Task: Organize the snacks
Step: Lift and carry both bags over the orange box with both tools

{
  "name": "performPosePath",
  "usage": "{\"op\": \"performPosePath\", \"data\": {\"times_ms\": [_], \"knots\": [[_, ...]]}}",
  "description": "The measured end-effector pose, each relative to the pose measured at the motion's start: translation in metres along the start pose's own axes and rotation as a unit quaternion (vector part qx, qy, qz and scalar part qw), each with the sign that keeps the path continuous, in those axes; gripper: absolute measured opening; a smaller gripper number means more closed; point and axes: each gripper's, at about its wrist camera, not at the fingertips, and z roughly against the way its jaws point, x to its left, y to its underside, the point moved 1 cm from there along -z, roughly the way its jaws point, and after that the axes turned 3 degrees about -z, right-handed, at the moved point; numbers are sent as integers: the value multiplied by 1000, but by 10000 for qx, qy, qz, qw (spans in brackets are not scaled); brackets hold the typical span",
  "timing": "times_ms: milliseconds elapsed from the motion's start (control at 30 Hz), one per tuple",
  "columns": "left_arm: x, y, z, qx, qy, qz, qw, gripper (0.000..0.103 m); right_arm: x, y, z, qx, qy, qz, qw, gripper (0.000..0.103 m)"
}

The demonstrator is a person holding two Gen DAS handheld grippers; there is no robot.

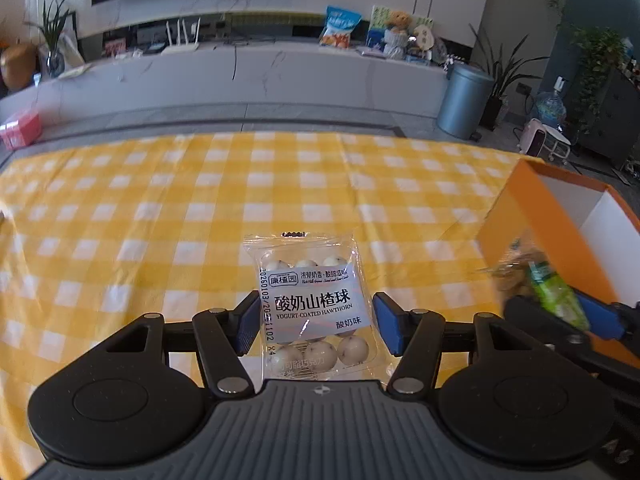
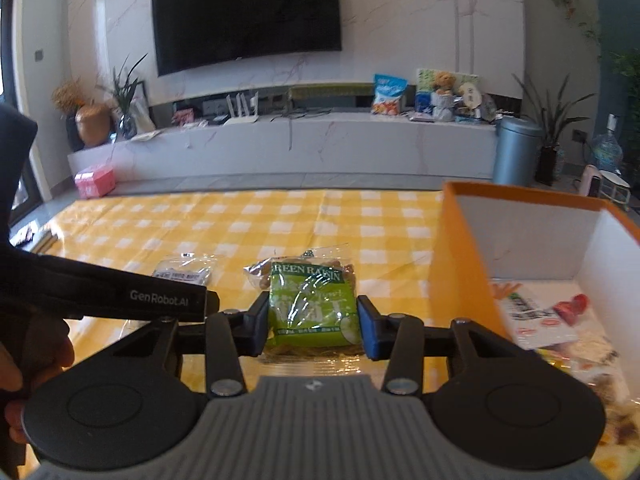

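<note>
Two snack packets held above the yellow checked table, orange box to the right

We hold the yogurt-hawthorn packet (image 1: 316, 308) in the left claw (image 1: 316, 324), clamped across its sides, and the green raisin packet (image 2: 310, 304) pinched in the right claw (image 2: 312, 326). Both look light, crinkly and slippery; a grip across the filled middle suits them, gently, since the coated balls may crack. The orange box (image 2: 460, 240) stands on the cloth-covered table (image 1: 160, 208) in a living room.
</note>
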Motion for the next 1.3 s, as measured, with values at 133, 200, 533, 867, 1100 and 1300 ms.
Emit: {"op": "performPosePath", "data": {"times_ms": [133,200,533,867,1100,1300], "knots": [[-17,2,24,-133,133,136,9997,68,-21,-8,39,-277,160,-74,9995,43],[-26,5,34,-144,232,183,9995,68,-33,-11,57,-348,144,-233,9990,43],[-77,-3,84,-410,559,-144,9975,68,-75,-13,131,-731,226,-630,9951,43],[-150,-11,88,-311,1082,-906,9895,68,-133,-11,177,-589,250,-659,9958,43],[-192,-19,63,-67,1260,-1433,9816,68,-176,-15,176,-274,391,-559,9973,43],[-218,-31,37,176,1438,-1706,9746,68,-207,-30,156,-52,539,-341,9979,43]]}}
